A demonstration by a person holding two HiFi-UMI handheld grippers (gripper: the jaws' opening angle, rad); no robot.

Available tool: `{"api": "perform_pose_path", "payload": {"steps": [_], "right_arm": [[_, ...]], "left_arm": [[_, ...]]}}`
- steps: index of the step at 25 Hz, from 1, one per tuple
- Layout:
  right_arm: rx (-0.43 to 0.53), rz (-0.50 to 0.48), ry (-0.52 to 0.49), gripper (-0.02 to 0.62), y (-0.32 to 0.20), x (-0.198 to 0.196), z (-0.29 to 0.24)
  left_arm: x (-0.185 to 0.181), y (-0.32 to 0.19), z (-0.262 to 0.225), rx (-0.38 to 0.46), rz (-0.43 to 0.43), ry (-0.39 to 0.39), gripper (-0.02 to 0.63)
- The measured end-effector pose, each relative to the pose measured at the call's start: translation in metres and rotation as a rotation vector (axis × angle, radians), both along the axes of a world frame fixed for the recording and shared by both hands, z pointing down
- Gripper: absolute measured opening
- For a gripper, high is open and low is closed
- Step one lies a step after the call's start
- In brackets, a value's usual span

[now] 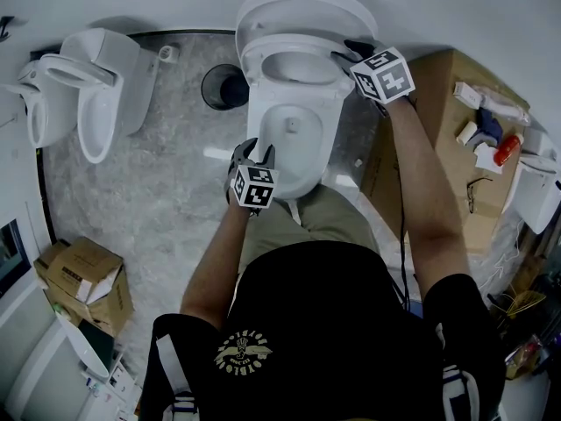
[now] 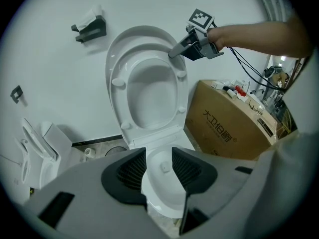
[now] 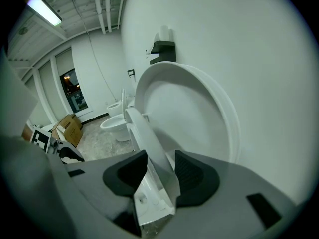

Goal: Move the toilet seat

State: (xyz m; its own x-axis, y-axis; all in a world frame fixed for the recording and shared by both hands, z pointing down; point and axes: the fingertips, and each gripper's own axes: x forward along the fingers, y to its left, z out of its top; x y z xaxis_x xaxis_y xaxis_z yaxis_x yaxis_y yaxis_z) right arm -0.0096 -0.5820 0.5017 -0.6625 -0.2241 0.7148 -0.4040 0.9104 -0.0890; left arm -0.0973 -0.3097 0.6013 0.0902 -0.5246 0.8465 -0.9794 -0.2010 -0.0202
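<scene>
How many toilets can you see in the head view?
3: the centre toilet, a left toilet, and a far-left toilet. A white fixture at the right edge may be another.

Cardboard box (image 1: 447,95) crowds the toilet's (image 1: 294,152) right; floor (image 1: 149,200) open at left; wall (image 1: 456,7) directly behind raised toilet seat (image 2: 118,108).

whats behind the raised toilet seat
The lid, standing upright in front of the white wall. The seat covers a ring of the lid; whatever is behind the lid is hidden.
</scene>
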Motion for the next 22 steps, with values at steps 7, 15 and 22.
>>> {"api": "perform_pose_path", "payload": {"steps": [7,15,22], "right_arm": [[-0.029,0.117,-0.12,0.189,0.021,0.016,-0.018],[0.064,0.213,-0.183,0.155,0.061,0.038,-0.026],[0.177,0.221,-0.212,0.051,0.132,0.029,-0.025]], "left_arm": [[-0.007,-0.011,-0.018,0.069,-0.003,0.01,0.175],[-0.029,-0.022,-0.046,0.182,-0.024,0.012,0.163],[-0.017,-0.031,-0.103,0.399,0.038,0.057,0.076]]}}
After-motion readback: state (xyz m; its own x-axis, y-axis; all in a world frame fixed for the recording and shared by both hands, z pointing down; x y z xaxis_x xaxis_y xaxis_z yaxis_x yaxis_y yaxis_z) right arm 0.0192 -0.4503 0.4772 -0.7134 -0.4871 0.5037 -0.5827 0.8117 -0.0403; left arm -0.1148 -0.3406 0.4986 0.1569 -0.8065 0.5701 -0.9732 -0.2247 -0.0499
